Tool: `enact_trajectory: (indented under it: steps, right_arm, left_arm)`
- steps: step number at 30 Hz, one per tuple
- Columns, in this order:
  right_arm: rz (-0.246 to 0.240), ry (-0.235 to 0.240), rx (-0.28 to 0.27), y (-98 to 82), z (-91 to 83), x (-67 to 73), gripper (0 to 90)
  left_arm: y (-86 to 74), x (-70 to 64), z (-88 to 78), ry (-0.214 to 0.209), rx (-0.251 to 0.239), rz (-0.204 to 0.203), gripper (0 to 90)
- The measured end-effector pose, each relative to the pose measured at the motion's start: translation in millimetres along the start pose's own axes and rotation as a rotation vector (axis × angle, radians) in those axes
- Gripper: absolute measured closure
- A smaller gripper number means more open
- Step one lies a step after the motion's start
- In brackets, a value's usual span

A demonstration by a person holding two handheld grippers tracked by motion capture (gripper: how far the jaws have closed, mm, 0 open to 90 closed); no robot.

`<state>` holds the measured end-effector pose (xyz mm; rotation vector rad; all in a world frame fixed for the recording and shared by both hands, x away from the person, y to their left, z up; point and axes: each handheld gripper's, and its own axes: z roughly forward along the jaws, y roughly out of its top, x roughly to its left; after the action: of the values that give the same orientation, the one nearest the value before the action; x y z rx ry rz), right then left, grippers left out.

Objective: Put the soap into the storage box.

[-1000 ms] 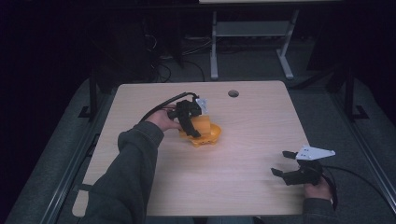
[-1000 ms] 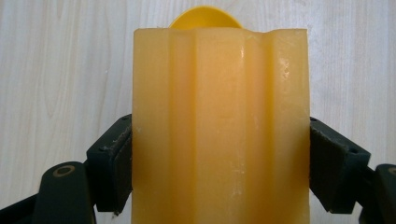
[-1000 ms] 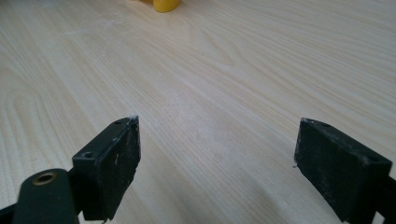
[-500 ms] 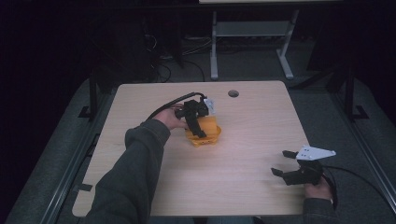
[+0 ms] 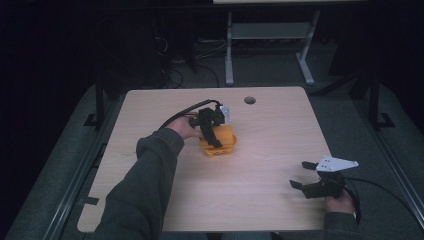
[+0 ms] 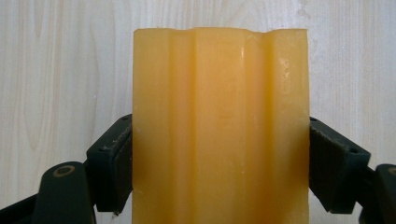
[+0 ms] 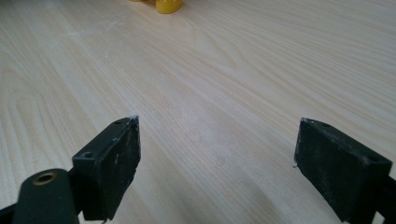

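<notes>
My left gripper holds the yellow block near the middle of the worktop. My fingers press on both sides of the block. My right gripper is well apart, near the front right edge. Its fingers are spread wide with only bare wood between them.

No text, label, brand, number or sign can be read anywhere; the yellow block at the centre of the left gripper view bears only moulded ridges, no lettering; the wooden tabletop shows plain grain; the black pads in the right gripper view carry no markings.
</notes>
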<state>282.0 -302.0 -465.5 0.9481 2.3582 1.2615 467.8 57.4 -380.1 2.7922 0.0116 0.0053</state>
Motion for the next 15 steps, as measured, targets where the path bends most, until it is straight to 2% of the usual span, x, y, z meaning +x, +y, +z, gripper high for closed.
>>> enact_trajectory:
  steps: [15]
  right_arm:
    - [-0.003,-0.001,-0.004,0.5,-1.3,0.6,13.8]
  left_arm:
    - [1.7,0.5,8.1,-0.013,0.011,0.000,21.0]
